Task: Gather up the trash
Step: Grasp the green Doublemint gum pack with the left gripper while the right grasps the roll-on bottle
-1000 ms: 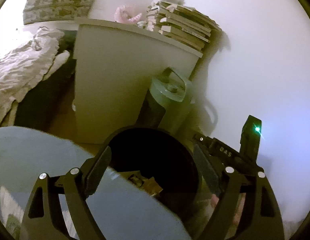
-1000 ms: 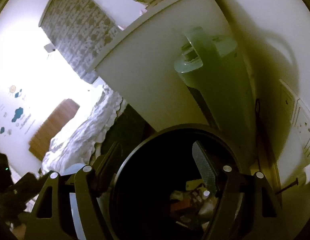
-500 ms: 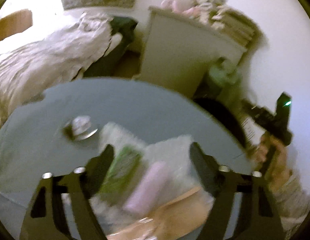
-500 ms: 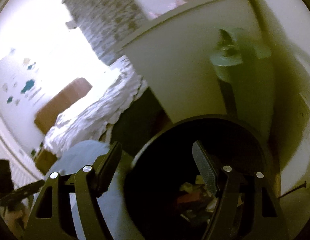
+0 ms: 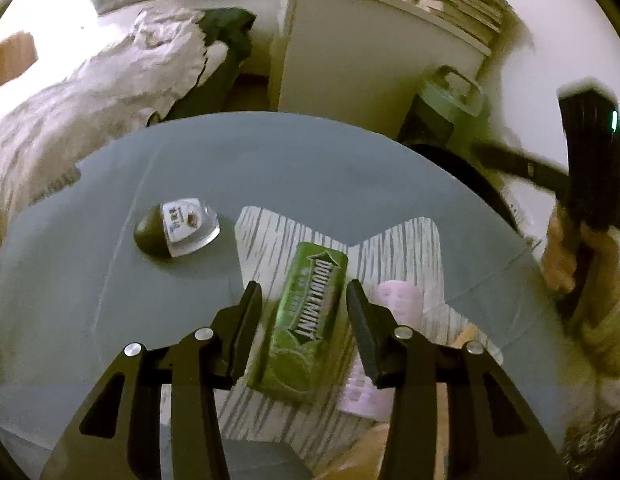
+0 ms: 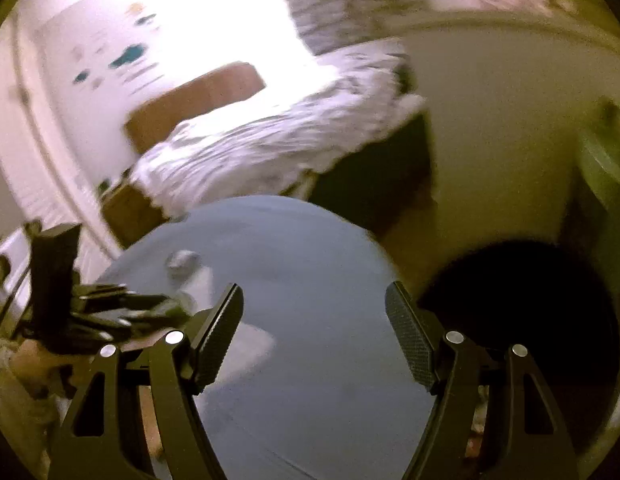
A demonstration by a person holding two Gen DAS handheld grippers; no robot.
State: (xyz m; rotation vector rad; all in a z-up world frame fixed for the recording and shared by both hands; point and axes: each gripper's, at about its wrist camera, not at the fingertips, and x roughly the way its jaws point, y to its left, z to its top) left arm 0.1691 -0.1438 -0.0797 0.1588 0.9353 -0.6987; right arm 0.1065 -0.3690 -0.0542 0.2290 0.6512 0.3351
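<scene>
- Swung away from the bin, our left gripper now straddles the green gum pack, jaws narrowly parted, not clamped.
- Our right gripper hangs wide above the grey table.

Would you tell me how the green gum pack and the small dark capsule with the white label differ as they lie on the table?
The gum pack is green, long and flat; the capsule is dark and rounded. The pack lies on striped paper between the left gripper's open fingers; the capsule sits on bare table. Both are ungrasped.
</scene>
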